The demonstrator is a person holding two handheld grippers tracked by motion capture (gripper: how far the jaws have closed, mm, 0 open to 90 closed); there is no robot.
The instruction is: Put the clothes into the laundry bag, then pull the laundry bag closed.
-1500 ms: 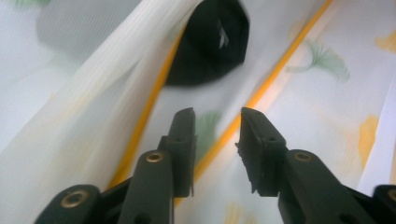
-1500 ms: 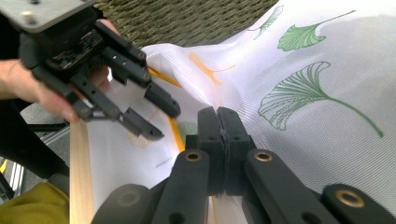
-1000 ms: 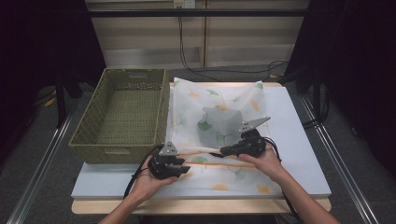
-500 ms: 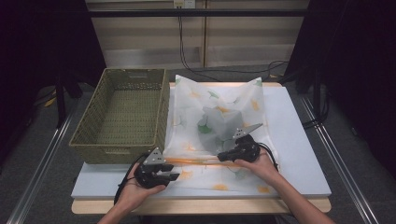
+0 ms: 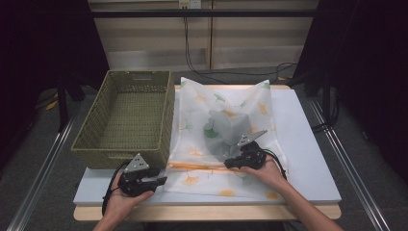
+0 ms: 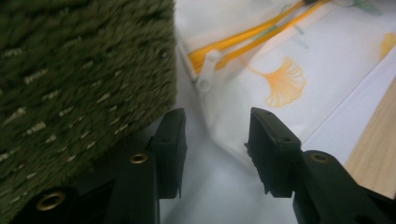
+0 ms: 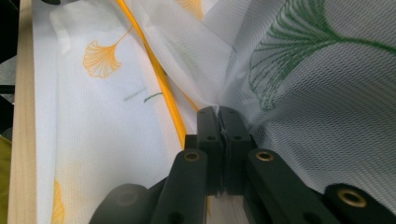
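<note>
- Setting: laboratory recording station.
- Evidence: pale blue table (image 5: pixel 308 144) flanked by metal floor rails (image 5: pixel 43 159).
- Behind the table: black curtains (image 5: pixel 43 43), hanging cables (image 5: pixel 186 43).

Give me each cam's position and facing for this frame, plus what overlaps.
High view: above the person's side, looking forward and down on the table; both forearms, left tongs, right tongs.
Left gripper view: on the left tongs, open, facing the mesh bag beside the basket.
Right gripper view: on the right tongs, shut on the bag.
Shared: the bag's orange zipper.
</note>
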